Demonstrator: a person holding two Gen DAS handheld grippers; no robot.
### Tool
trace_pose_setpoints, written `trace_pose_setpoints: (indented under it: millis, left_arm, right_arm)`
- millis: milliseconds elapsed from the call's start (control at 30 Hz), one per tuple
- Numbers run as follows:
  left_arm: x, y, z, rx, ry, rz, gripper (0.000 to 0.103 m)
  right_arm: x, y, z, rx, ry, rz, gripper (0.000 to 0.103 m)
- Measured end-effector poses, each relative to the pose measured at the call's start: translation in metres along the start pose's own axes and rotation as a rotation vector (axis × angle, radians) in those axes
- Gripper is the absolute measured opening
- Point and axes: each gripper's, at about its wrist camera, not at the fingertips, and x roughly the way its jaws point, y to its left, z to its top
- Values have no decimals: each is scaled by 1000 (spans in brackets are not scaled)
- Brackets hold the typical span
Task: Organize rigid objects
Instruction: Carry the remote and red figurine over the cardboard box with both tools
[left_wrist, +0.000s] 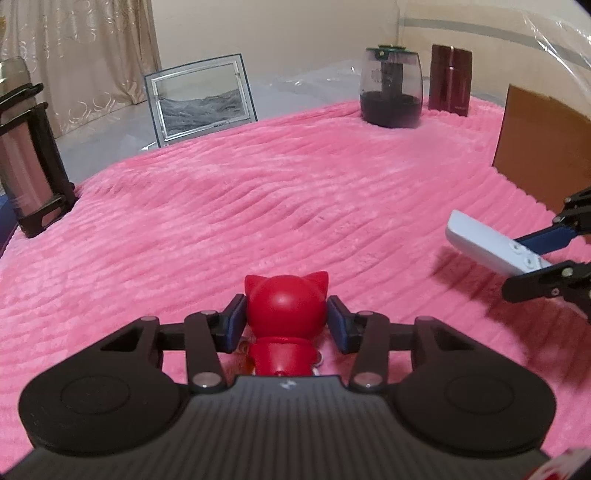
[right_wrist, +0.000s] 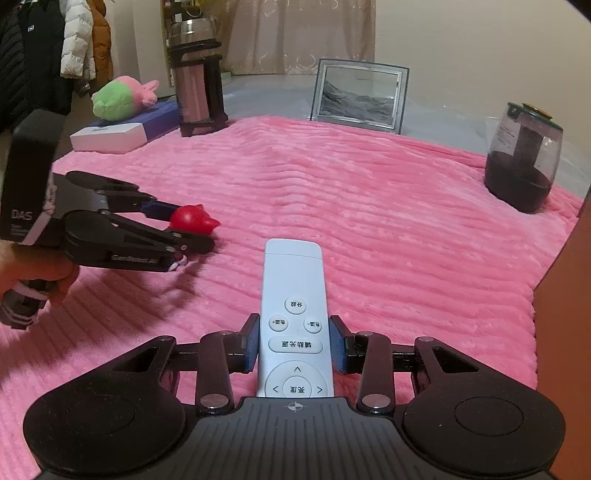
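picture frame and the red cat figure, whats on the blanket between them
Nothing: in the left wrist view only bare pink blanket runs from the picture frame to the red cat figure.

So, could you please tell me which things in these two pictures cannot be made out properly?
- Red cat figure, left wrist view: seen from behind, face hidden; the left gripper body covers its feet.
- Remote, right wrist view: its near end is hidden under the right gripper.
- Brown box, left wrist view: cut off by the right edge.
- Jar label, right wrist view: print too small to read.
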Motion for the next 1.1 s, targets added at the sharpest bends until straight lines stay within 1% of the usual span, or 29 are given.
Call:
trace_pose_setpoints:
  millis: [200,333,600,767,900,1000,1100]
  left_arm:
    - [-23,-8,-2,-35,-1,1,41]
    - [-42,-15,-1,-61,-13,-11,41]
    - [-89,-35,15,-102,-28,-28,41]
    - [-126,-54,28,-129,-29,-43,41]
    - [-155,-82,42,-93,-32,-62,41]
    - [-175,-110,57,-59,-41,-96,41]
    - [-192,-143,75,-27,-60,-154,41]
  right_arm:
    - [-13,5,2,13,-13,-2,35]
    - [-28,12,5,8,-24,-4,35]
    - [-73,28,14,20,-48,-20,35]
    - [-113,32,16,82,-66,-22,35]
    - [-154,27,16,135,-89,-24,35]
    - [-192,16,15,164,-110,-47,35]
    - [-232,0,10,179,-130,-97,35]
